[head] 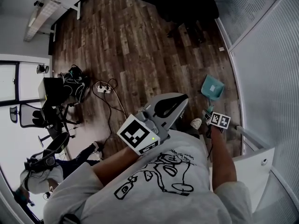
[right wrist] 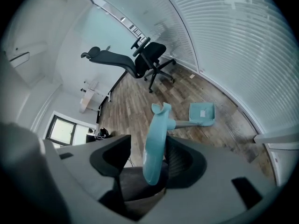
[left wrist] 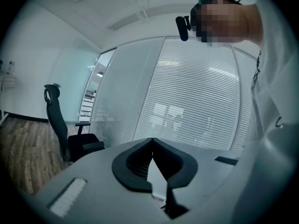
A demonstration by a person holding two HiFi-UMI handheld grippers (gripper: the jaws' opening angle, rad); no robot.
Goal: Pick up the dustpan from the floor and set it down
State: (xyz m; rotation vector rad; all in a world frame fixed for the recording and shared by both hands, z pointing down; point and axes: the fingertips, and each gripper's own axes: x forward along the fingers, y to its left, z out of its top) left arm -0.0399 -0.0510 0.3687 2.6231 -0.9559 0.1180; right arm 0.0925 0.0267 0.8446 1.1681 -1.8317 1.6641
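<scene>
A teal dustpan point(head: 212, 87) stands on the wood floor by the blinds wall, its pan point(right wrist: 202, 113) flat on the boards. Its long teal handle point(right wrist: 155, 143) rises between the jaws of my right gripper point(right wrist: 154, 147). The handle leans against the right jaw, and a gap shows on the left side. That gripper is open. In the head view the right gripper point(head: 209, 115) sits just below the pan, under its marker cube point(head: 219, 120). My left gripper point(head: 183, 98) is held up near my chest, shut and holding nothing, its tips meeting point(left wrist: 152, 140).
A glass partition with white blinds point(head: 266, 55) runs along the right. A black office chair point(right wrist: 140, 59) stands farther down the floor. A power strip with cables point(head: 103, 87) and dark chairs point(head: 60, 92) lie to the left. A white desk corner point(head: 254, 164) is at my right elbow.
</scene>
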